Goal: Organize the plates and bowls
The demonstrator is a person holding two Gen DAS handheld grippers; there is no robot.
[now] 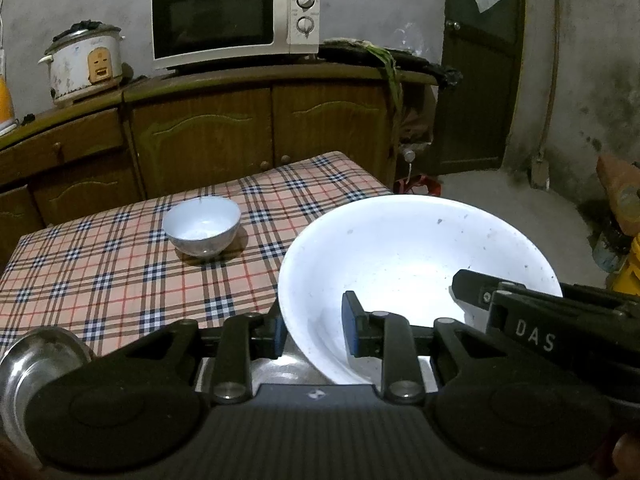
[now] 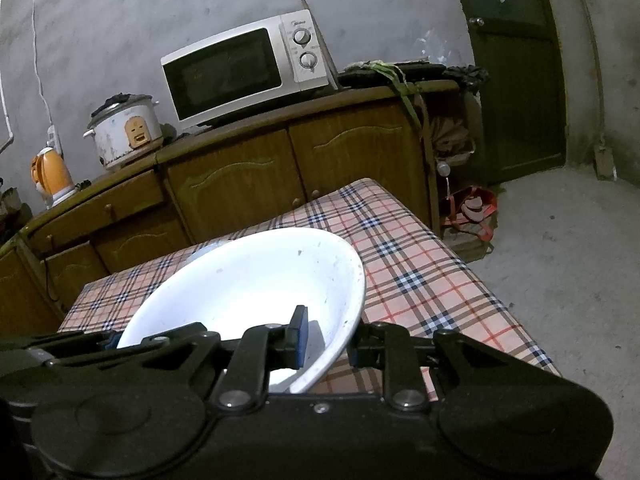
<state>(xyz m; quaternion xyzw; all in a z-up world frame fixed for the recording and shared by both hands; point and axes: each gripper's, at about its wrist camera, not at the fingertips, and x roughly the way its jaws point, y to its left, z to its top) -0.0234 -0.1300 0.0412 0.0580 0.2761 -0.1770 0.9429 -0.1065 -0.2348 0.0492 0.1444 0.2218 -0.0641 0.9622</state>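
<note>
A large white bowl hangs tilted above the near right part of the plaid table, held from two sides. My left gripper is shut on its near left rim, one finger inside and one outside. My right gripper is shut on the opposite rim of the same bowl; its arm shows in the left wrist view as the right gripper. A small white bowl stands upright on the table further back, mostly hidden behind the big one in the right wrist view.
A shiny steel dish lies at the table's near left corner. Behind the table runs a wooden cabinet carrying a microwave, a rice cooker and an orange kettle. A red bag sits on the floor by the door.
</note>
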